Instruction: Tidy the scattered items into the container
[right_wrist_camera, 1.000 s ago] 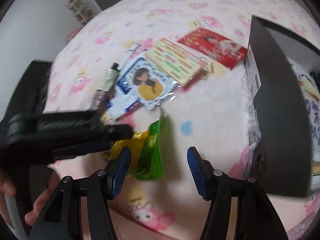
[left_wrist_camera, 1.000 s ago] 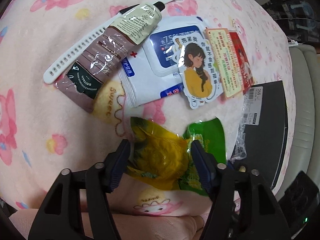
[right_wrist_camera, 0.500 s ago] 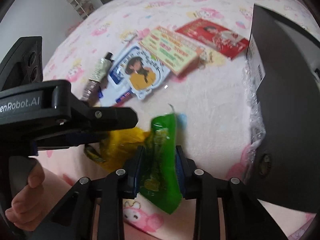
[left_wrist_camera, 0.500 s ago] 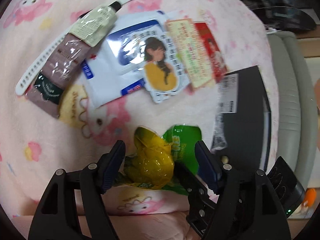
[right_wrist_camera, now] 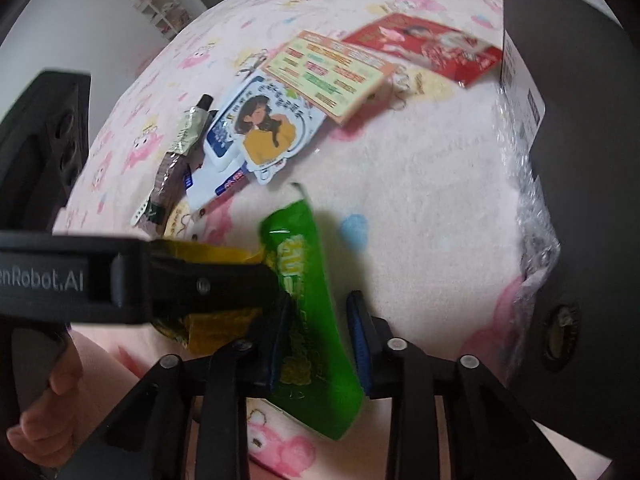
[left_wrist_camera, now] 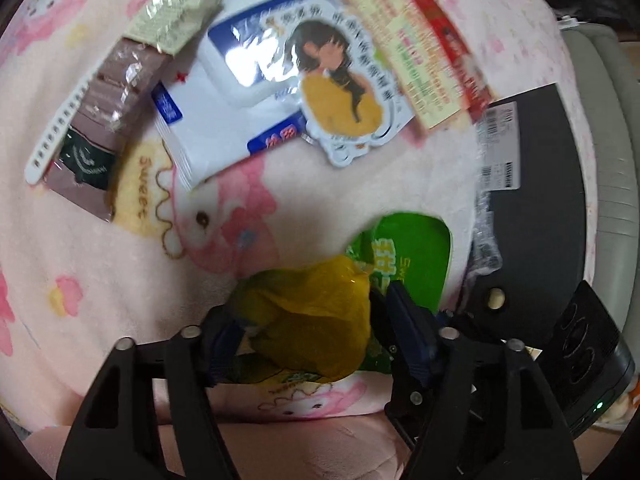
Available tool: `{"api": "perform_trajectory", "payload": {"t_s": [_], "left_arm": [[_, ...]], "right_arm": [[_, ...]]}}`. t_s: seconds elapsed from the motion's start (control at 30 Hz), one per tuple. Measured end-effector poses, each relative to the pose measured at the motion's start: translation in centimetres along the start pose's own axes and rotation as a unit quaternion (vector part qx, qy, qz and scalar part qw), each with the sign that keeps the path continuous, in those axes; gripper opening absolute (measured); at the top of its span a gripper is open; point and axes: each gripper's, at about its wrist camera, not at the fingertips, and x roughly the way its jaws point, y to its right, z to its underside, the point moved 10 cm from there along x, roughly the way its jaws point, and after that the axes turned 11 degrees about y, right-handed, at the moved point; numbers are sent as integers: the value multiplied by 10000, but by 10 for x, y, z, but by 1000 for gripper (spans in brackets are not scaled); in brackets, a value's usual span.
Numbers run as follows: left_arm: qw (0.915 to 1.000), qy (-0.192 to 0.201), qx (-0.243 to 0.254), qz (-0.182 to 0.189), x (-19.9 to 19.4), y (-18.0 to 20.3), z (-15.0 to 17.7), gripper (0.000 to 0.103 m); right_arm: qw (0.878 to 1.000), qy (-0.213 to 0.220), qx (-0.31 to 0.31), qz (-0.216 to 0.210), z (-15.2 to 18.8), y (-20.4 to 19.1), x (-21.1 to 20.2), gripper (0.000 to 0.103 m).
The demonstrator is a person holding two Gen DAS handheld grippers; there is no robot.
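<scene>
**Two packets gripped beside the box**

The pick-up step is in hand. On the blanket (left_wrist_camera: pixel 360 184) two snack packets lie together near its lower edge. The yellow packet (left_wrist_camera: pixel 308 320) sits between the fingers of the left tool (left_wrist_camera: pixel 310 332), whose jaws have just been closing on it; in the left view the pads appear to press its crumpled sides, so it is judged gripped. The green packet (right_wrist_camera: pixel 308 300) is pinched edge-on by the right tool (right_wrist_camera: pixel 320 336), whose jaws have just been closing and now stand nearly together on the thin film. Where the packets overlap, it cannot be told whether they are joined or only touching.

The black box (right_wrist_camera: pixel 580 200), taken to be the container, stands just to the right of the green packet, with bubble wrap (right_wrist_camera: pixel 532 208) bulging along its near side. Its open top is not clearly shown.

Further up the blanket, a wipes pack (left_wrist_camera: pixel 224 120), a girl sticker (left_wrist_camera: pixel 344 92), a yellow card (left_wrist_camera: pixel 404 52), a red card (left_wrist_camera: pixel 452 40), a tube (left_wrist_camera: pixel 116 108) and a white strap (left_wrist_camera: pixel 48 144) are left to be tidied.

Next, both packets are to be lifted clear of the blanket and carried right over the box wall. If they are joined, the tools must be moved together, or the film may tear or slip.
</scene>
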Motion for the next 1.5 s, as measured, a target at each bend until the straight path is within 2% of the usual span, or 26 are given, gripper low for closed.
{"api": "perform_trajectory", "payload": {"t_s": [0.07,0.13,0.23,0.37,0.43,0.57,0.77,0.87,0.93,1.1,1.13,1.2,1.23,1.3,1.37,1.43,1.5], "left_arm": [[9997,36,-13,234,-7,7,1,57],[9977,109,-76,666,-19,18,2,52],[9933,293,-117,1112,-37,31,0,49],[9899,438,-27,1350,-54,56,-4,49],[9876,500,44,1487,-65,67,-4,43],[9872,655,254,1430,-78,80,-2,42],[9894,646,81,1294,-73,80,7,41],[9876,692,62,1407,-85,85,16,39],[9845,786,122,1562,-98,98,16,36],[9784,1064,436,1718,-123,141,9,34],[9749,1042,487,1905,-125,155,8,30],[9622,850,576,2522,-129,191,9,29],[9578,810,715,2663,-129,212,8,30],[9600,999,1050,2396,-122,238,-1,30],[9644,827,996,2305,-103,252,-8,29],[9670,762,940,2243,-91,251,-8,29],[9707,840,974,2028,-87,239,-3,29]], "right_arm": [[10000,25,8,72,-2,1,-8,21],[9998,62,41,170,-6,3,-20,21],[9996,210,45,191,-14,4,-39,21],[9993,370,62,53,-26,0,-60,16],[9984,539,126,-127,-37,-8,-75,15],[9961,858,54,-211,-53,-13,-99,15],[9962,815,172,-251,-46,-8,-96,15],[9948,942,156,-342,-50,-11,-108,15],[9930,1124,114,-340,-60,-14,-120,16],[9872,1539,293,-291,-80,-1,-151,17],[9866,1572,326,-305,-82,4,-157,17],[9851,1638,391,-335,-86,14,-168,17],[9847,1667,411,-301,-88,21,-173,13],[9840,1720,436,-177,-92,39,-181,12],[9831,1772,460,-53,-97,56,-189,12],[9834,1712,605,-33,-94,73,-191,12],[9845,1648,597,28,-85,82,-191,12]]}}
